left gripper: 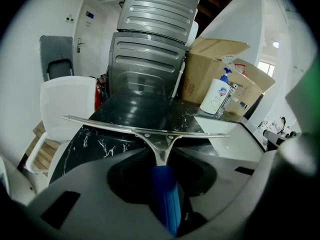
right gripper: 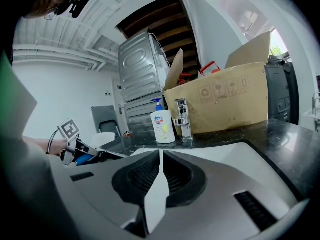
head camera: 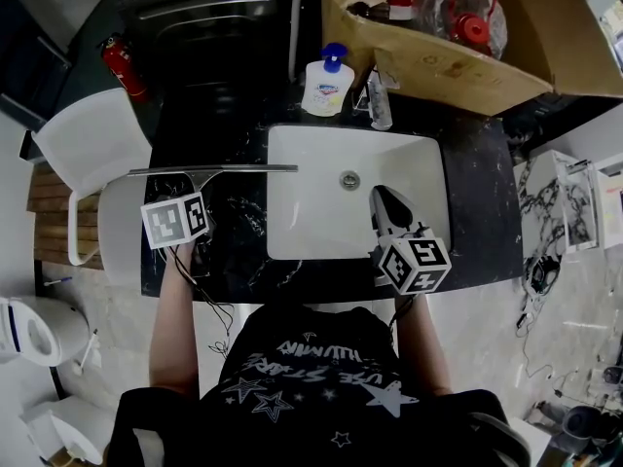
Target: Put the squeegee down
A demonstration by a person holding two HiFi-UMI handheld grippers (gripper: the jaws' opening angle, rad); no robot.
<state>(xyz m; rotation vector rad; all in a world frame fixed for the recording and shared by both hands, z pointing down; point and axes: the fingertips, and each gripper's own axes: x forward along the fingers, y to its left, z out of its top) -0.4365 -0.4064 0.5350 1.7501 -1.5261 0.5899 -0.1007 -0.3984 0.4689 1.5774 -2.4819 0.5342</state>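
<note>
The left gripper (left gripper: 162, 159) has its jaws clenched on the squeegee (left gripper: 155, 134) by its blue handle, the blade level above the black marble desk (head camera: 487, 193) beside the white sink (head camera: 311, 222). Over the sink, the right gripper (right gripper: 161, 156) has its jaws closed and empty.

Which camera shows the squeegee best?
The left gripper view: the squeegee fills the middle, its blue handle clamped between the jaws and its metal blade spread wide. The head view shows only its thin blade from above. The right gripper view shows it tiny, far left.
</note>
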